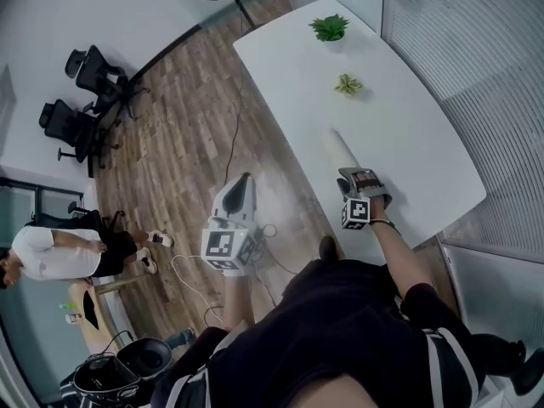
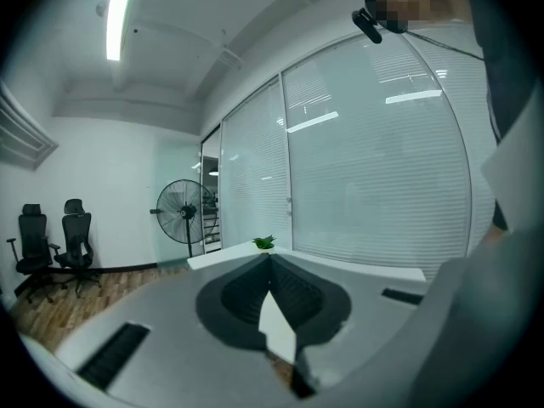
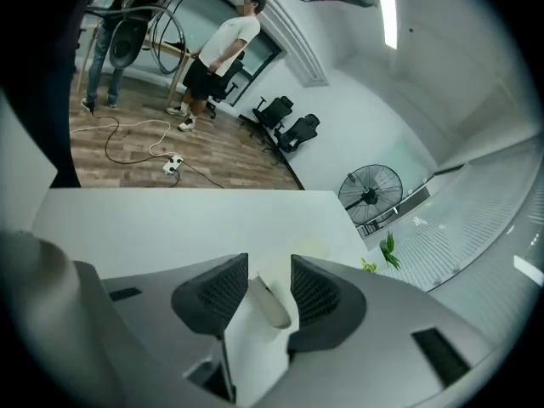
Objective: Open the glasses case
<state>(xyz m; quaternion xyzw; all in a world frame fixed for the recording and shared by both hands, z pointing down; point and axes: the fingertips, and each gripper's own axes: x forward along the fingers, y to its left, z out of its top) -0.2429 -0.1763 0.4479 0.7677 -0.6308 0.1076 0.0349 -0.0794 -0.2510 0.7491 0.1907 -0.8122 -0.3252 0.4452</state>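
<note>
Dark-clothed shoulders and arms fill the bottom of the head view, and two claws reach out from them. The right gripper (image 1: 352, 175) sits low over the near end of the white table (image 1: 425, 134), right of centre in that frame. Its nose is aimed at the glasses case (image 1: 343, 150), a pale, long, rounded thing lying closed on the tabletop just beyond the tips. That claw's own view shows the jaws standing apart with the case (image 3: 272, 303) framed in the gap, yet neither pad presses on it, so I'd call it empty and lined up. The left gripper (image 1: 245, 184) hovers left of centre, off the table's edge and above the wooden floor (image 1: 187, 126). Its own view shows the jaws met at the tips with nothing in them, only a sliver of table showing through lower down. Two small plants (image 1: 329, 28) stand farther up the table, well apart from the case. To my eye this is the approach, with the lid not yet touched. Next, one claw has to pin the case's body while the other catches the lid's edge and lifts. For that, the left one would first need to come over the table and open.
</note>
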